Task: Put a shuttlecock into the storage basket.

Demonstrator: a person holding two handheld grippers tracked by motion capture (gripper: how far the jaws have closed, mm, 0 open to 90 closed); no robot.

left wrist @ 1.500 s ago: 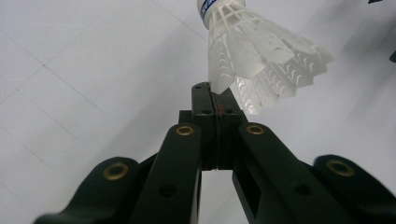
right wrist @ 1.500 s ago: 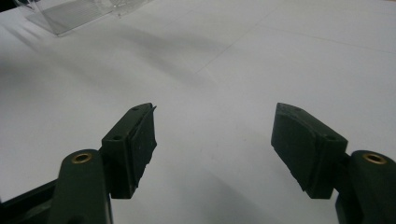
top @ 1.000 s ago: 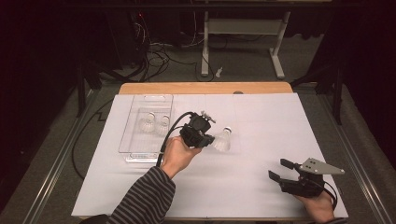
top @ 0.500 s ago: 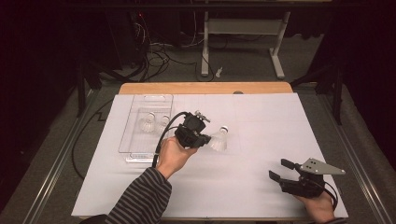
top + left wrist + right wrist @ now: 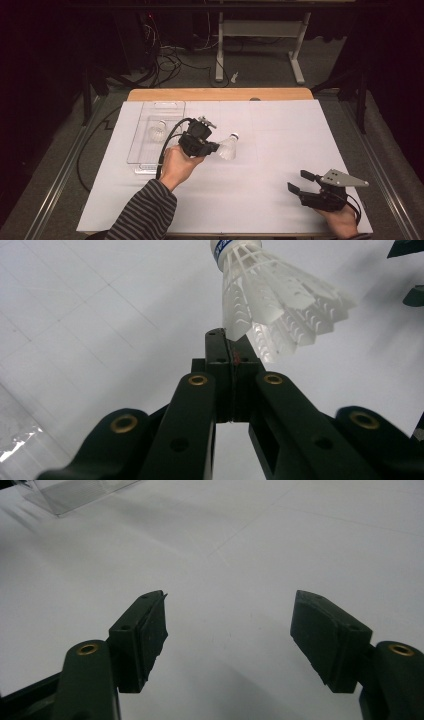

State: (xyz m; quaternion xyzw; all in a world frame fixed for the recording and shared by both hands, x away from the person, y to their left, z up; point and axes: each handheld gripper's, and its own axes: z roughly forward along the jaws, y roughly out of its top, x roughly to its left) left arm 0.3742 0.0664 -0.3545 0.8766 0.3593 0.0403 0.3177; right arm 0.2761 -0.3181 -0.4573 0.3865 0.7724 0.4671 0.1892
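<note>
Left claw (image 5: 212, 148), black, two-jawed, carried in the left hand (image 5: 176, 167) of a person in a grey-and-black striped sleeve (image 5: 144, 212), above the white paper-covered desk (image 5: 280, 150). Jaws pressed together, pinching the edge of the skirt of a white plastic shuttlecock (image 5: 228, 147) with a blue band below its cork. In the left gripper view, shuttlecock (image 5: 270, 300) just beyond the tips of the left claw (image 5: 230, 342), to the upper right of them, cork away from the claw, skirt flared toward the claw, one lower vane caught in the closed seam. Shuttlecock raised off the desk, shadow on the paper beneath.

Clear plastic rectangular tray (image 5: 145, 160) just behind the left claw, on the side of the hand away from the shuttlecock, flat on the paper. Second white plastic shuttlecock (image 5: 158, 131) inside the tray, toward its far end, apart from the claw. Black cable (image 5: 167, 145) looped from the gripper body back past the wrist.

Right claw (image 5: 298, 181), black, with grey three-cornered plate (image 5: 343, 178) on top, held in the right hand (image 5: 340, 222) near the desk's near right corner, well apart from the left claw and from both shuttlecocks. Jaws spread wide, with bare white paper between them in the right gripper view (image 5: 227, 630); corner of the clear tray (image 5: 75, 495) far ahead and to the upper left of that claw.
</note>
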